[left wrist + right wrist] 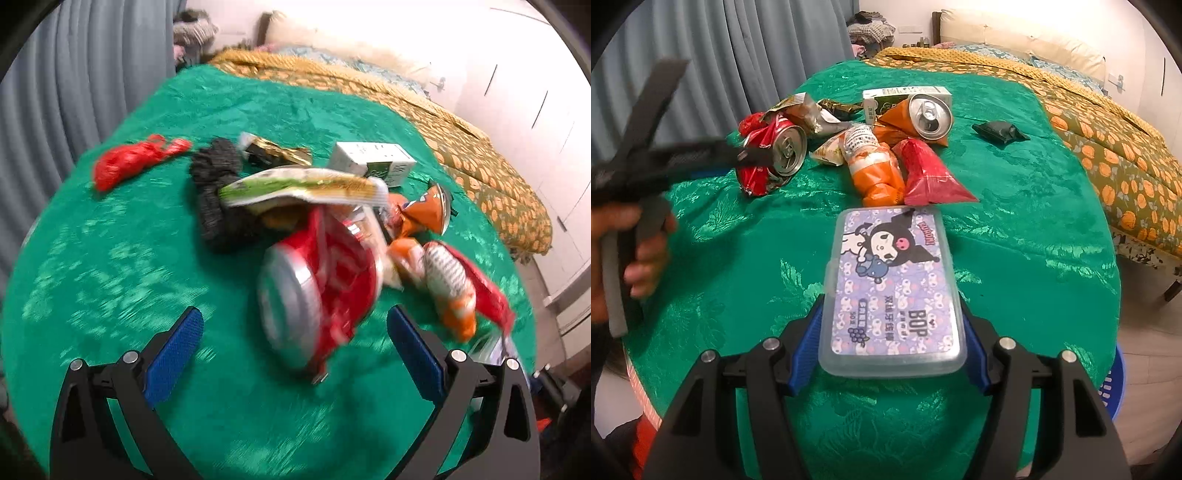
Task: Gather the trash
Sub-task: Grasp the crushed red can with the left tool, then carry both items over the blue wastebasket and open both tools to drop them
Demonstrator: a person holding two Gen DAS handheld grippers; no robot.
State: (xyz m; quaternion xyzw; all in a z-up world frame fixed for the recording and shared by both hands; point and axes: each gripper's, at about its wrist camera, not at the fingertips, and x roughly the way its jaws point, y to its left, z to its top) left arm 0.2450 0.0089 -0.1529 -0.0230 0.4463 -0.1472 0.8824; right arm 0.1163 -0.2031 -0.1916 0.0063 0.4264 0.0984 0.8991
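Holding a flat plastic box (892, 291) with a cartoon lid, the right gripper (892, 325) squeezes it from both sides with its blue pads (805, 350). The box points its long side straight away from the gripper, toward the trash pile.

The left gripper (295, 328) is wide open with nothing in it. The crushed red can (314, 295) lies right in front of it, just past the gap between its fingers. The can's round silver end faces the left gripper, and its long side runs away from it into the pile. The left-wrist view is blurry, so I cannot tell if the fingers touch the can. They look just short of it. I think the left gripper is the nearer one for the can, since the right one is already full.

Behind the red can sit a green and white wrapper (303, 186) and a white carton (369, 160). To the right of the can lie orange packets (879, 173), a red packet (931, 177) and a second can (929, 116). A small dark packet (997, 131) lies well apart, farther right of the can.

Everything rests on a shiny green cloth (1015, 229), which looks slippery. Past the can is a bed with a yellow blanket (1108, 147), and grey curtains (738, 48) hang to the left. A blue basket (1113, 384) peeks out low at the cloth's right edge, maybe where the trash goes.
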